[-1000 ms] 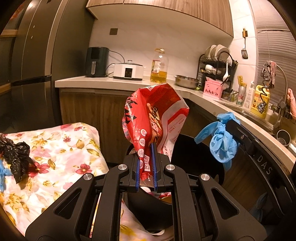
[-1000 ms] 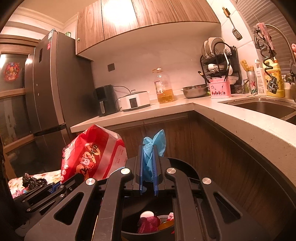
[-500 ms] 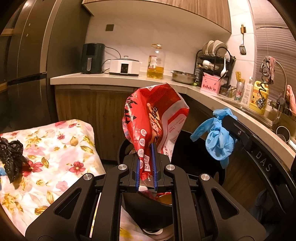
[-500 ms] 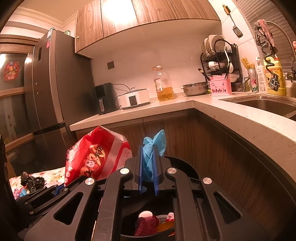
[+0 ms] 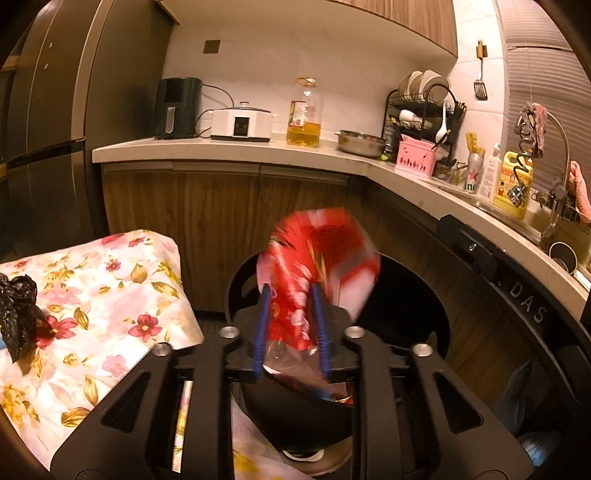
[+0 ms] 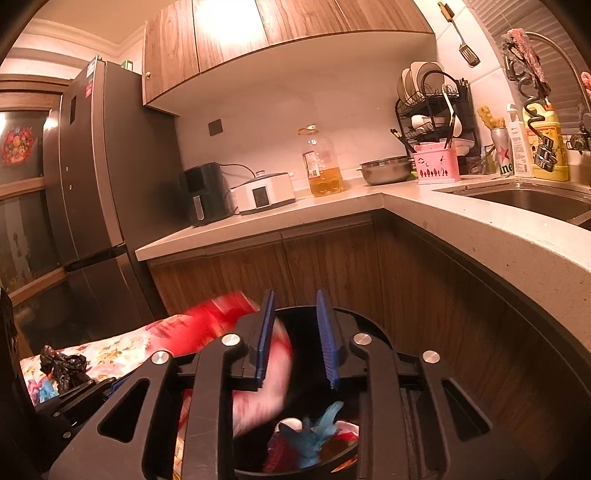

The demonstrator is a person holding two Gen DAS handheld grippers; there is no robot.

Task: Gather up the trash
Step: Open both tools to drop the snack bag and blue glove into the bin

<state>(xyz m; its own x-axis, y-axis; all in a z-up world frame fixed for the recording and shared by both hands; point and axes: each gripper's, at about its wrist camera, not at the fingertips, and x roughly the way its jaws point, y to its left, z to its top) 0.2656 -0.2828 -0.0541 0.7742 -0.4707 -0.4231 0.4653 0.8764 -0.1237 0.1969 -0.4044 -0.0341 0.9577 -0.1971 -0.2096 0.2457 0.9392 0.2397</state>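
Jaws opening on both grippers: left gripper point(image 5: 290, 325) loose around blurred red bag point(image 5: 319, 266) above black bin point(image 5: 424, 295); right gripper point(image 6: 297, 338) empty, blue glove point(image 6: 314, 435) inside bin.

Dim kitchen, wood cabinets point(image 6: 280, 33), pale countertop point(image 5: 229, 151)

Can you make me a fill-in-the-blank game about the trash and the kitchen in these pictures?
1. The blurry snack bag between the left gripper fingers is mostly ____.
2. The crumpled blue glove lies inside the black ____, under the right gripper, whose jaws are opening with nothing between them.
3. A crumpled black bag sits on the cloth printed with ____.
4. On the counter, the big bottle holds yellow ____.

Missing words: red; bin; flowers; oil
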